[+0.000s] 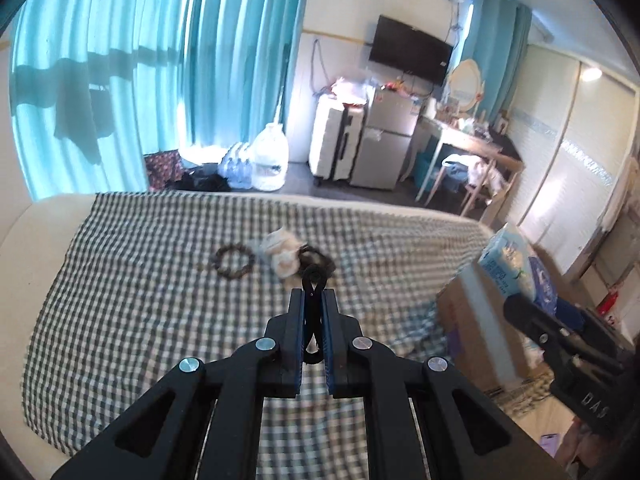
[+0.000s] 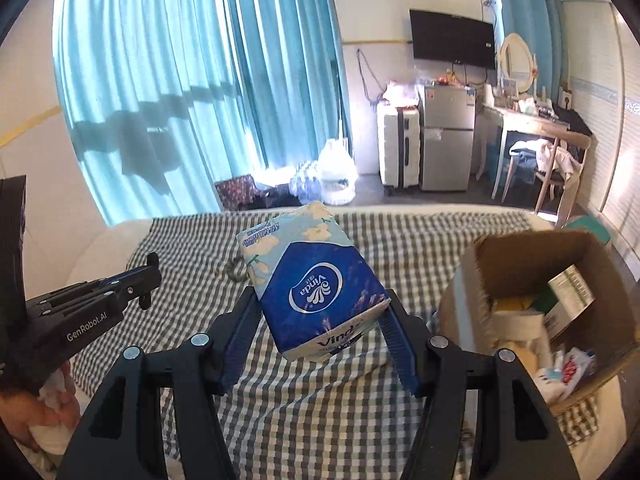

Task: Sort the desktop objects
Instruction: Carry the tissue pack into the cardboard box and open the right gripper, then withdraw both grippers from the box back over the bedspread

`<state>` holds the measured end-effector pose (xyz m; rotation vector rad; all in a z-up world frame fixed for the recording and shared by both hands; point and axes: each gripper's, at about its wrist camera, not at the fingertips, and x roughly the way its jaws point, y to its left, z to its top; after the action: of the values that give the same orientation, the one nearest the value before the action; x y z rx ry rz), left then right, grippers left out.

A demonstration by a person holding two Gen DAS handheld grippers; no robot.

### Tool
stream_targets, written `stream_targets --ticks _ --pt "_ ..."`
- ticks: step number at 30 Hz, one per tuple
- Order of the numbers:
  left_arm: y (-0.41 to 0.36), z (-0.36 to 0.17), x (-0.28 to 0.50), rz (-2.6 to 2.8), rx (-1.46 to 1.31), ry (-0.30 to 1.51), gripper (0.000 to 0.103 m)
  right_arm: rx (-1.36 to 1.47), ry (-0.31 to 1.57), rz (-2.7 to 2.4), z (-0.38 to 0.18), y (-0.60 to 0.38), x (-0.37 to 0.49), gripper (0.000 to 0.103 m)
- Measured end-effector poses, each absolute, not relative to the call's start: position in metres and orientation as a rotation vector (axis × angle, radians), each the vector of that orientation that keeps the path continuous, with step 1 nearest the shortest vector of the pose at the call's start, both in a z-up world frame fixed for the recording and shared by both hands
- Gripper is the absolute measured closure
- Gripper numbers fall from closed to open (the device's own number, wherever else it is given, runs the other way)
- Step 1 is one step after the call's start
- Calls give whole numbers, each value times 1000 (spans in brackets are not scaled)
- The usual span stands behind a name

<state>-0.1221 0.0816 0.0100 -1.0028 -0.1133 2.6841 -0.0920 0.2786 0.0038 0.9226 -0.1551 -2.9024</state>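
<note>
A: Across the left wrist view, what is the left gripper (image 1: 311,300) doing?

B: Its fingers are closing fully on a black hair tie (image 1: 313,280), whose loop is projecting past the tips. The gripper is hanging above the checked bedspread (image 1: 140,280). On the bedspread beyond it are lying a bead bracelet (image 1: 233,262), a white crumpled item (image 1: 280,254) and a dark scrunchie (image 1: 318,258). The right-hand tool is showing at the right edge with its load.

A: And in the right wrist view?

B: The right gripper (image 2: 320,320) is gripping a blue tissue pack (image 2: 314,284) by its sides, fingers roughly half spread. The pack is tilting, clear of the bed. A cardboard box (image 2: 532,256) is standing open to the right, already partly filled.

A: What could be going wrong from here?

B: Judgement only: the pack is soft, so it could be deforming and sliding between the fingers during transfer. The thin tie could be slipping out, or snagging on release. With both tools working near one box opening, they could be colliding, or catching a raised flap.
</note>
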Motion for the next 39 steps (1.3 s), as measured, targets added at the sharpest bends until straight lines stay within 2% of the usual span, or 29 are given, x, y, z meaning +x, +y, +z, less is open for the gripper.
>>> stream_targets --ticks 6,12,21,29,31,32,33,34,35,39 --pt "134 47 -108 2588 -915 -97 95 829 -165 -2981 41 312 -66 43" --pt "211 54 -106 2481 -895 -35 95 831 -165 -3070 54 362 -49 43" --pt "333 25 -114 2299 -935 80 95 985 -282 -3194 23 471 -46 43" --pt "389 -16 -126 2237 -971 188 95 1199 -376 -3208 -13 532 -66 43" --pt "394 -25 -131 2230 -1004 201 88 1236 -387 -3206 -21 537 -74 41" --pt "393 -29 -134 2223 -1015 211 71 1248 -393 -3214 -24 539 -76 40" --pt "394 -31 -135 2225 -1025 233 37 1268 -409 -3224 -27 541 -80 29" --pt "392 -33 -137 2241 -1029 256 23 1279 -421 -3230 -28 544 -80 17" --pt "387 -32 -138 2274 -1011 258 13 1284 -428 -3248 -29 545 -82 17" --pt "368 -29 -143 2282 -1016 205 11 1269 -424 -3279 -31 540 -79 16"
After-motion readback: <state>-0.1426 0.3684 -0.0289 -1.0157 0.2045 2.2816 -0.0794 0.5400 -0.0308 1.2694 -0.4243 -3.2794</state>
